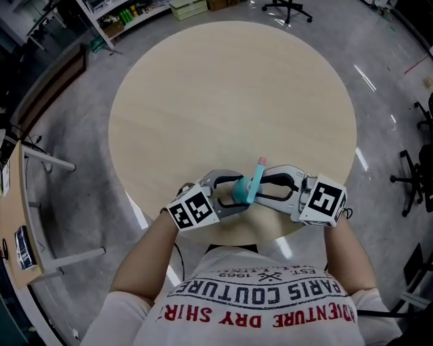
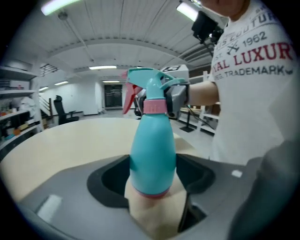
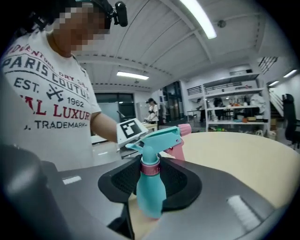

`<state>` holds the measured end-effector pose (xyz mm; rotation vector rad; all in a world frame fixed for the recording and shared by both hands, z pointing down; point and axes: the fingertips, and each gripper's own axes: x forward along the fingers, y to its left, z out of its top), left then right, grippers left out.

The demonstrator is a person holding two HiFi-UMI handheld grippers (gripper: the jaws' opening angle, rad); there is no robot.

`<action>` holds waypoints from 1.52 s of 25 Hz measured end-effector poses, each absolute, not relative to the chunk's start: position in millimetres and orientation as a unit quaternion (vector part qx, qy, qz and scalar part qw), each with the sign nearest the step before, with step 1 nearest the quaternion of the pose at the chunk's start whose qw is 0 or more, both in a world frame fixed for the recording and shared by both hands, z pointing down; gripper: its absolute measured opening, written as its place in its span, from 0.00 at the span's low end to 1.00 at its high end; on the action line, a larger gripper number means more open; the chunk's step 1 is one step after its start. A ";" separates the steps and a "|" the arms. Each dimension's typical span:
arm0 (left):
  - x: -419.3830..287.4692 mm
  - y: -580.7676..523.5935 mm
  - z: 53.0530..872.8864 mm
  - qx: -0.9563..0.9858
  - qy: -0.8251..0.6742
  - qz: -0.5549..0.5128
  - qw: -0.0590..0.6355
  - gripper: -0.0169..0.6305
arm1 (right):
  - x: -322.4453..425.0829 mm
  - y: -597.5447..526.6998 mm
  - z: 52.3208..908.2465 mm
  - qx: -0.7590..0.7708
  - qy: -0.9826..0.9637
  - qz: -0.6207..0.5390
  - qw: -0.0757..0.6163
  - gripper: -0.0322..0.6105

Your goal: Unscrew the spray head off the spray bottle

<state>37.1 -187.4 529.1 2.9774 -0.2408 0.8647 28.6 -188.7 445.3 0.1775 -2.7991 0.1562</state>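
A teal spray bottle (image 1: pixel 238 192) with a pink collar stands near the front edge of the round beige table (image 1: pixel 230 101). My left gripper (image 1: pixel 237 194) is shut on the bottle's body (image 2: pixel 152 154), which fills the gap between its jaws. From the other side my right gripper (image 1: pixel 261 188) is shut on the pink collar (image 3: pixel 150 168) just under the teal spray head (image 3: pixel 161 138). The pink nozzle tip (image 1: pixel 262 161) points away from me. The bottle's base is hidden behind the jaws in both gripper views.
The table's front edge lies right below the grippers, against my body. A shelf (image 1: pixel 128 13) and an office chair (image 1: pixel 287 8) stand beyond the table. A desk (image 1: pixel 13 223) is at the left, another chair (image 1: pixel 416 176) at the right.
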 end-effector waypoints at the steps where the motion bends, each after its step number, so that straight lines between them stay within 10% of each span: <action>1: 33.1 -183.6 529.7 0.956 -0.052 0.289 0.011 0.50 | 23.8 -184.1 445.3 0.041 -0.983 0.050 0.171 0.25; 13: 23.0 -190.3 530.0 0.940 -0.210 0.262 0.064 0.50 | 12.7 -188.3 446.8 0.182 -0.972 0.049 0.142 0.37; 19: 41.7 -194.8 527.7 0.918 -0.296 0.252 0.082 0.50 | 27.8 -203.0 445.8 0.283 -0.950 0.036 0.131 0.27; 38: 26.9 -187.9 531.6 0.948 -0.174 0.265 0.038 0.50 | 21.1 -191.4 402.6 0.157 -0.984 0.070 0.054 0.26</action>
